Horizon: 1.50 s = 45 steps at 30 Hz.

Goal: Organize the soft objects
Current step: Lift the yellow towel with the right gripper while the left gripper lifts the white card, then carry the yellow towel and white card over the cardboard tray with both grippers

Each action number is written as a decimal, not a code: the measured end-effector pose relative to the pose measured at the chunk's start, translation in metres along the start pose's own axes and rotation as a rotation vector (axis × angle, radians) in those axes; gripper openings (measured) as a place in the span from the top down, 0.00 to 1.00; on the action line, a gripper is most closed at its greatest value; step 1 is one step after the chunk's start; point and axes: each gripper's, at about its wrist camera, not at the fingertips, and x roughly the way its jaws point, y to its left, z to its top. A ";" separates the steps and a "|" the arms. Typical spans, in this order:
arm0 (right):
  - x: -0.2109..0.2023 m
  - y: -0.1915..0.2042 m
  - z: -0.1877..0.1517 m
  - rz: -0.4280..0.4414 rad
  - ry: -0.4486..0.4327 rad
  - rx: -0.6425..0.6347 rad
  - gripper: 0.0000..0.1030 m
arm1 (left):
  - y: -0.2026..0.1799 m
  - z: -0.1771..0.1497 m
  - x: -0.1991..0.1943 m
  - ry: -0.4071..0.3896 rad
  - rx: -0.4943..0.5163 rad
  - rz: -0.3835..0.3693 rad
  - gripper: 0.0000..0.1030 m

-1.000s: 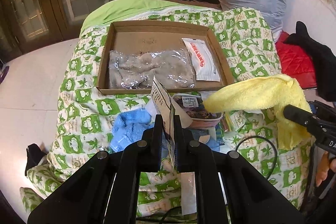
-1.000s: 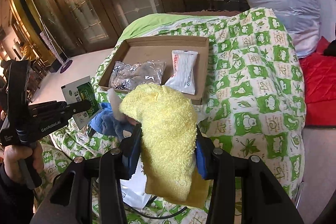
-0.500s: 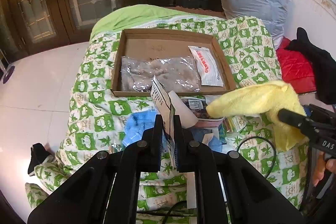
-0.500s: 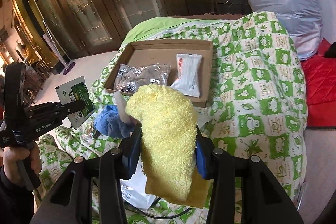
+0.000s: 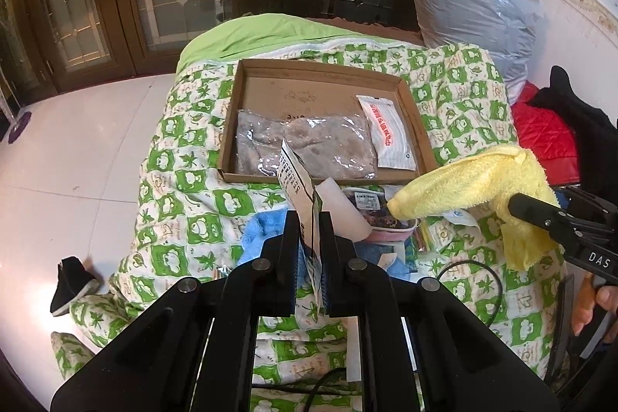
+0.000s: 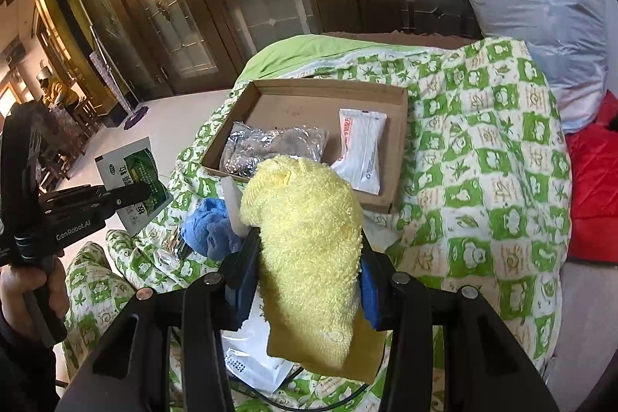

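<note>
Yellow towel (image 6: pixel 309 238) bulges between the right gripper (image 6: pixel 305 269) jaws; the left gripper (image 5: pixel 309 242) pinches a green sachet (image 6: pixel 133 180), both lifted toward the cardboard tray (image 5: pixel 421 126) at centre frame, likely for packing.

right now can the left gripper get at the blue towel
Probably not yet. The left gripper is shut on a green packet, so its jaws are taken. The blue towel lies open on the quilt just below its tips, with nothing over it.
</note>
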 end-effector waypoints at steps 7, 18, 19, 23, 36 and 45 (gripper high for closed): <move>-0.008 0.002 0.008 -0.013 -0.029 -0.012 0.57 | 0.007 0.002 0.002 0.000 -0.010 -0.004 0.92; -0.007 -0.020 0.029 -0.050 -0.033 0.033 0.57 | 0.013 0.021 0.030 0.043 -0.005 -0.014 0.92; -0.005 -0.023 0.032 -0.050 -0.032 0.042 0.57 | 0.014 0.025 0.033 0.047 -0.002 -0.012 0.92; 0.002 -0.029 0.045 -0.049 -0.033 0.064 0.57 | 0.019 0.041 0.046 0.069 -0.001 -0.010 0.92; 0.056 -0.037 0.096 -0.038 0.053 0.063 0.57 | 0.033 0.087 0.088 0.098 -0.013 -0.025 0.92; 0.118 -0.041 0.124 -0.003 0.104 0.105 0.57 | 0.031 0.110 0.136 0.134 0.005 -0.047 0.92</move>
